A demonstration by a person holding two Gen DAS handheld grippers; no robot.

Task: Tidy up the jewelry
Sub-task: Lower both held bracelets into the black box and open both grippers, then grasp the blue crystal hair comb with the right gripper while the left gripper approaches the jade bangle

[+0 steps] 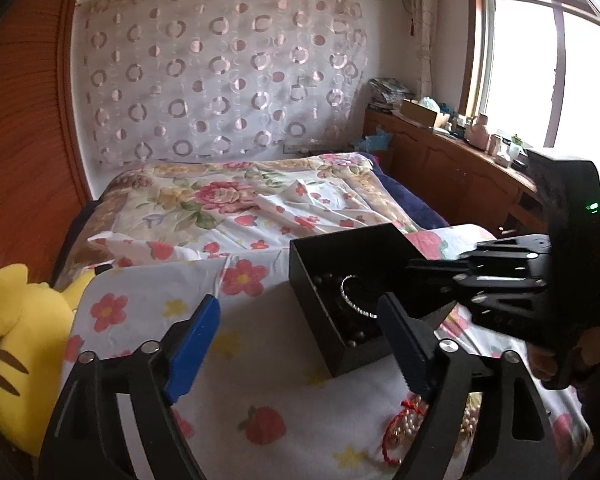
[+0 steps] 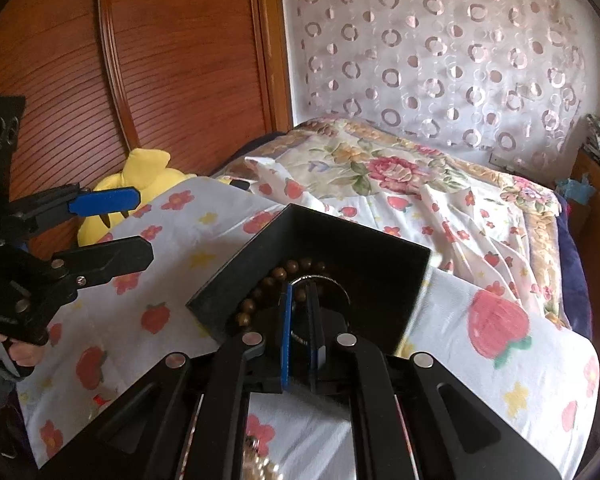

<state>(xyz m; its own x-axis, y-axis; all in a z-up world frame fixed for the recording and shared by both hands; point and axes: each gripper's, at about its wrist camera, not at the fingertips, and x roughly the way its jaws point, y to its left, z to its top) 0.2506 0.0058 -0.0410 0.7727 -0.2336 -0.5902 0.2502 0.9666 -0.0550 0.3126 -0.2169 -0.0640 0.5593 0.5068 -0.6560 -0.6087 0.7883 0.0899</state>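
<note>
A black box (image 1: 320,316) (image 2: 360,248) lies open on the flowered bedsheet. Inside it are a string of brown wooden beads (image 1: 332,280) (image 2: 278,274) and a silver bracelet (image 1: 350,300) (image 2: 328,280). My right gripper (image 2: 300,288) (image 1: 412,270) reaches into the box, shut, and the bracelet curves round its tips. I cannot tell whether it pinches the bracelet. My left gripper (image 1: 300,340) (image 2: 146,228) hovers left of the box, open, with nothing between its fingers. A heap of pearls with a red cord (image 1: 404,420) lies on the sheet below the left gripper's right finger.
A yellow plush toy (image 1: 16,340) (image 2: 148,168) sits at the bed's left edge against a wooden wardrobe (image 2: 160,60). A folded floral quilt (image 1: 220,196) covers the far bed. A wooden cabinet (image 1: 460,168) with clutter runs under the window at right.
</note>
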